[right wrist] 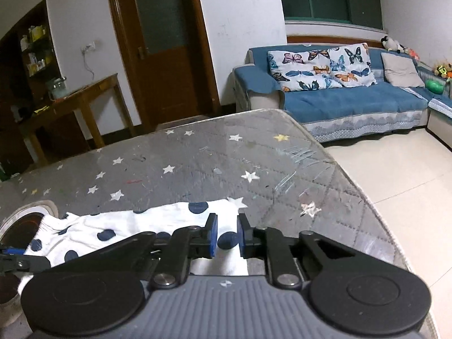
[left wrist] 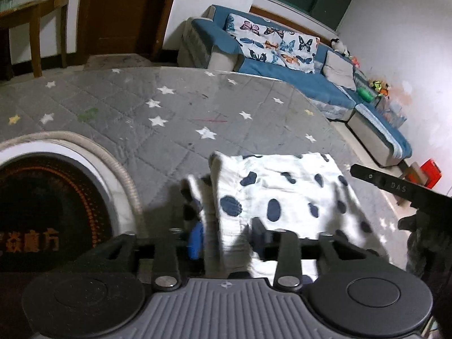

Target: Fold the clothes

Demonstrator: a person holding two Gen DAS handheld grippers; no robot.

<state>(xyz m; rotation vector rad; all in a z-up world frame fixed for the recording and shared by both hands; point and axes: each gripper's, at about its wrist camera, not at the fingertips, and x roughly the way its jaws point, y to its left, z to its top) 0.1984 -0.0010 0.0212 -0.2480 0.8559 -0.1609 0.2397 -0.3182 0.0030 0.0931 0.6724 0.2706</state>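
Spotted garment (right wrist: 118,226), soft, light and limp, lay at the near edge of the star-quilted mat (right wrist: 197,163). Left gripper (left wrist: 226,240) pinched a raised fold; right gripper (right wrist: 226,236) straddled the hem, jaws apart. Corners and hems likely offered the best hold.

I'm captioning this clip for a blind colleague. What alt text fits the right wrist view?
The right gripper straddles the edge of a white garment with navy spots lying on a grey star-patterned mat, its blue pads slightly apart. Behind are a blue sofa and a wooden door.
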